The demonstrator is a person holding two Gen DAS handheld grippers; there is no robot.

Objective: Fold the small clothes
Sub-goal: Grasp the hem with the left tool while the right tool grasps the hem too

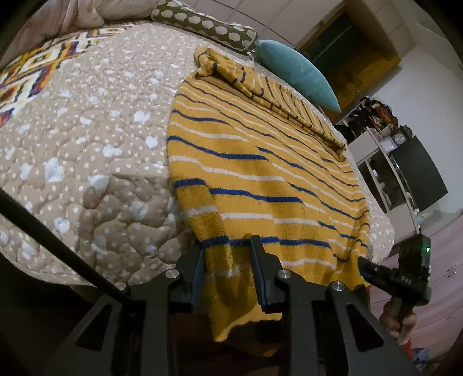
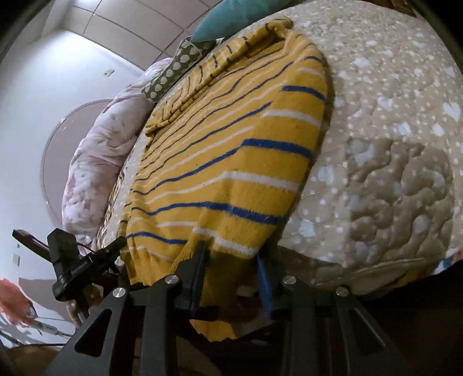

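Observation:
A yellow sweater [image 1: 260,162] with blue and white stripes lies spread on the bed, its hem hanging over the near edge; it also shows in the right wrist view [image 2: 231,150]. One sleeve [image 1: 260,86] lies folded across its far part. My left gripper [image 1: 228,254] is open, its fingers astride the hem near the sweater's left corner. My right gripper [image 2: 231,260] is open, its fingers astride the hem near the right corner. The right gripper also shows in the left wrist view [image 1: 373,269], and the left gripper in the right wrist view [image 2: 115,245].
The bed has a beige quilted cover [image 1: 86,150] with white spots. A teal pillow [image 1: 298,72] and a dotted bolster [image 1: 208,26] lie at the head. A pink duvet [image 2: 95,162] is bunched at the far side. Shelves [image 1: 390,162] stand beyond the bed.

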